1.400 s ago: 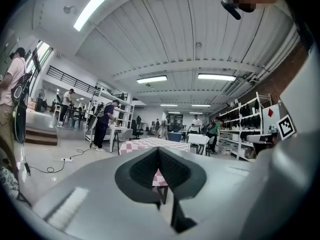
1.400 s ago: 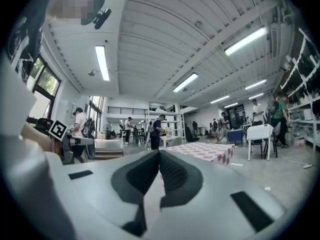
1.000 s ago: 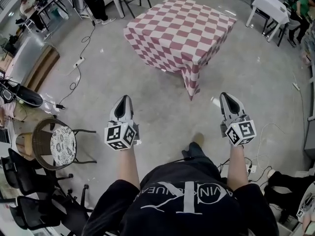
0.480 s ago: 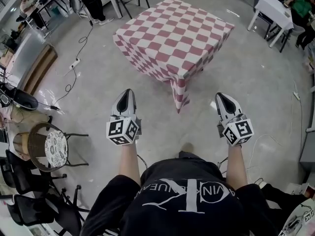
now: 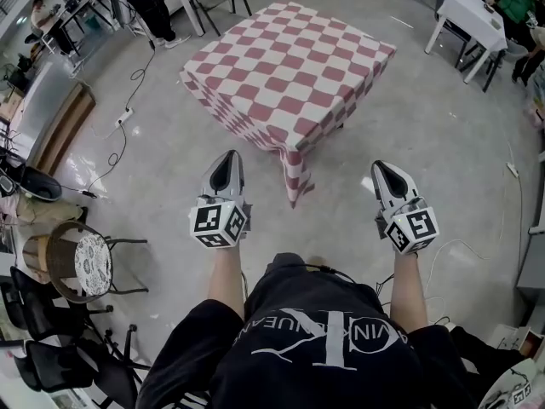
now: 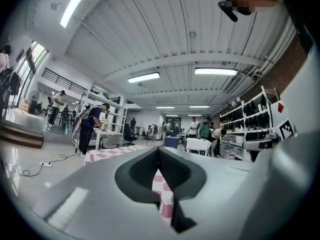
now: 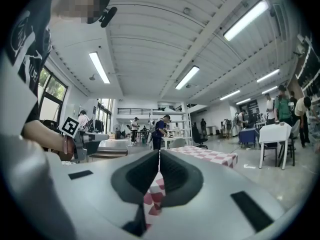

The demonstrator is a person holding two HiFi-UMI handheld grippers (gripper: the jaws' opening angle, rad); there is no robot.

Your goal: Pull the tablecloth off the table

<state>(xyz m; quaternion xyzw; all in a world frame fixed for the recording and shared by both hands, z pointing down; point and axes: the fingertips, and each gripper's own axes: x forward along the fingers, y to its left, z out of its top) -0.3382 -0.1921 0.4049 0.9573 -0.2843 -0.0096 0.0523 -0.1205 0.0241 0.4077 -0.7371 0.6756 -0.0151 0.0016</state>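
Tablecloth (image 5: 289, 66), the red-and-white checked one, sits in the upper middle of the head view. It's draped over the whole table, so you can't really see the table itself, and the sides hang down all round. One corner (image 5: 295, 181) droops to a point toward the bottom of the frame, landing between the two grippers but touching neither. The left gripper (image 5: 227, 155) is at centre left and the right gripper (image 5: 381, 168) at centre right, both pointing up-frame at the cloth. Each one's own view shows the jaws pressed together with nothing pinched in them, just checked fabric visible beyond the tips. The grey concrete floor (image 5: 426, 143) is all around, with a round chair (image 5: 85, 262) at lower left and a white table (image 5: 473, 11) at upper right.
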